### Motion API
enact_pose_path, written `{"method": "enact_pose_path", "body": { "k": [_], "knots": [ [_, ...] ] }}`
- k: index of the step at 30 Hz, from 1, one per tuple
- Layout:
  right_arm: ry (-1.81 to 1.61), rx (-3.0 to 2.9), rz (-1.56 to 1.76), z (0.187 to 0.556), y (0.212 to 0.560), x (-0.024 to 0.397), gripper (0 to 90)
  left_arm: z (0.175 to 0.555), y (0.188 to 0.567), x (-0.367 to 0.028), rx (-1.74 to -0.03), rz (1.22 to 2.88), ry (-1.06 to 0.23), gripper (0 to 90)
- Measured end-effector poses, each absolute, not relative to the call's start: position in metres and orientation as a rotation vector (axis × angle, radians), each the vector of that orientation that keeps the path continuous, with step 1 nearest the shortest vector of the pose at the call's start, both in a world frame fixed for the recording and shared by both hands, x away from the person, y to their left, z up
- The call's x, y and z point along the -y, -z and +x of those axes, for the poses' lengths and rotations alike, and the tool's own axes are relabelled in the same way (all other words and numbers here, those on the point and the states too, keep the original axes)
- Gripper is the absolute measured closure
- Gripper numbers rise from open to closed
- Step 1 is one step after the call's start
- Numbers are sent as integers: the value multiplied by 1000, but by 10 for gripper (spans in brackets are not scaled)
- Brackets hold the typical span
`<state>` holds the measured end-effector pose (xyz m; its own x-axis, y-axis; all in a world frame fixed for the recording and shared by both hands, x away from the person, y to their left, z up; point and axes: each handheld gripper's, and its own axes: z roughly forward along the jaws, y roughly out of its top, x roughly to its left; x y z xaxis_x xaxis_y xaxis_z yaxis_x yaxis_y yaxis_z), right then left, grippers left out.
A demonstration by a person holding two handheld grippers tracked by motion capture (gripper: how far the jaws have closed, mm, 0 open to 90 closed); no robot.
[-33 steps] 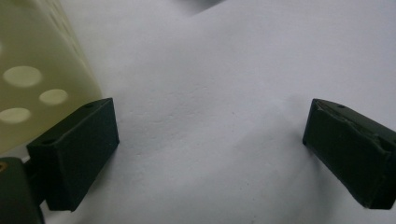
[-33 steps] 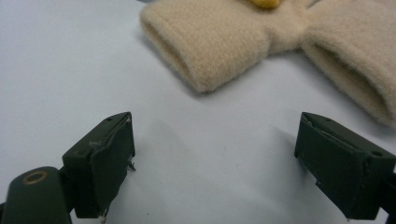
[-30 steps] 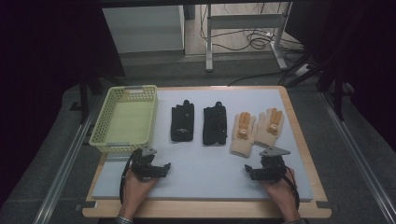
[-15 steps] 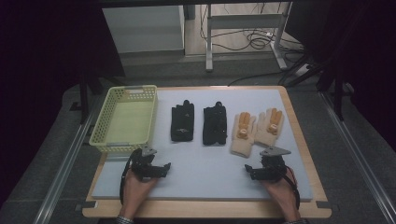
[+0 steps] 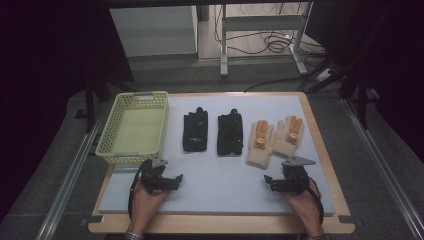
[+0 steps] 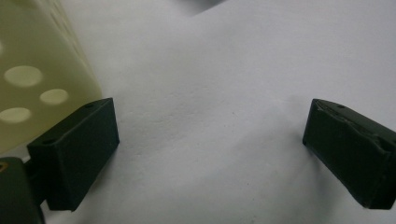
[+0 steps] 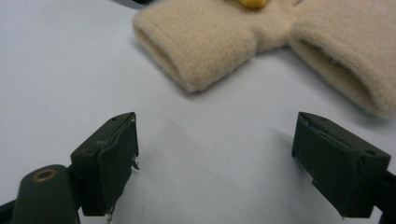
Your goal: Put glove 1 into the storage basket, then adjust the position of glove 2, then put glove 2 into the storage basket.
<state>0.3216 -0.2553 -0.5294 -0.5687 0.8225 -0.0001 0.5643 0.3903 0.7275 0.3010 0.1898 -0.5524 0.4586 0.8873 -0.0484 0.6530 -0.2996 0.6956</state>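
The beige gloves [image 5: 274,138] lie side by side right of centre in the high view, just above the right tongs [image 5: 272,182], whose jaws stand wide apart on the bare mat with both cuffs close ahead in the right gripper view. Left of them lie two black gloves [image 5: 213,131], then a yellow basket [image 5: 108,134] at the counter's [image 5: 320,145] left edge. The left tongs [image 5: 174,180], lower left, are likewise spread, the basket's wall just beside one jaw.
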Motion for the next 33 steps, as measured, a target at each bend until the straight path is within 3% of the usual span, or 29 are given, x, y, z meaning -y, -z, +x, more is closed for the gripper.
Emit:
{"method": "enact_pose_path", "body": {
  "k": [24, 33],
  "knots": [
    [-1006, -2324, 1147, 329, 507, 235, 182, 301, 552, -190, -1279, 2054, -461, 35],
    [-1011, -2350, 1115, 343, 503, 221, 247, 301, 552, -190, -1279, 2054, -461, 35]
  ]
}}
